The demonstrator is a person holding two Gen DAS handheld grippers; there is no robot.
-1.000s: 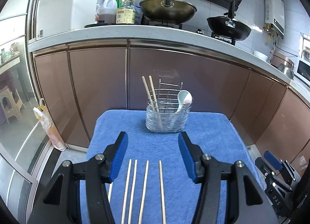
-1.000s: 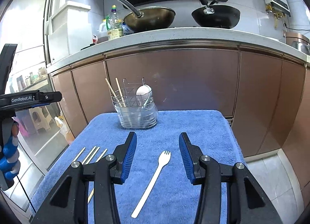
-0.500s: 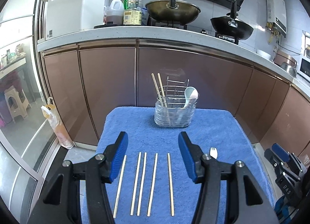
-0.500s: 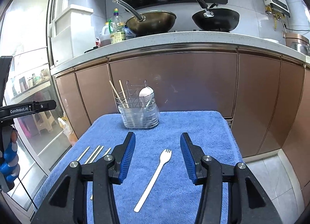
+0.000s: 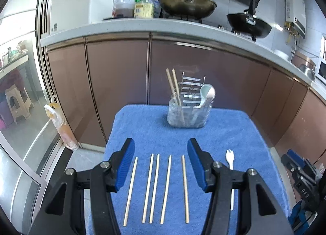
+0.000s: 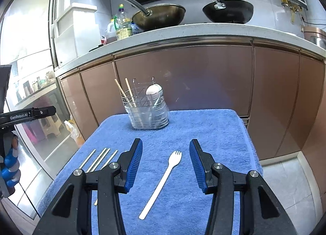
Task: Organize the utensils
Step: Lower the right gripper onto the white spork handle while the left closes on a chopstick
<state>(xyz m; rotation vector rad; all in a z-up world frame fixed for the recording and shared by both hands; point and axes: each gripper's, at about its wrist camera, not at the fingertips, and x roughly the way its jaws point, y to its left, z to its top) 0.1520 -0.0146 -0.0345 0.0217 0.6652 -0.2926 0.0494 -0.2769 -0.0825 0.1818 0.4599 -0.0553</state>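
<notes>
Blue towel on the worktop carries five loose chopsticks and a fork to stow, while the far rack holds two chopsticks and a spoon, and both my left hand-held gripper and right hand-held gripper gape empty.

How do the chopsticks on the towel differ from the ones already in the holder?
The five loose chopsticks lie flat, side by side, on the blue towel; the two chopsticks in the holder stand leaning left in the wire utensil holder. The loose ones look paler, the stored ones browner. Both sets are thin, plain sticks.
</notes>
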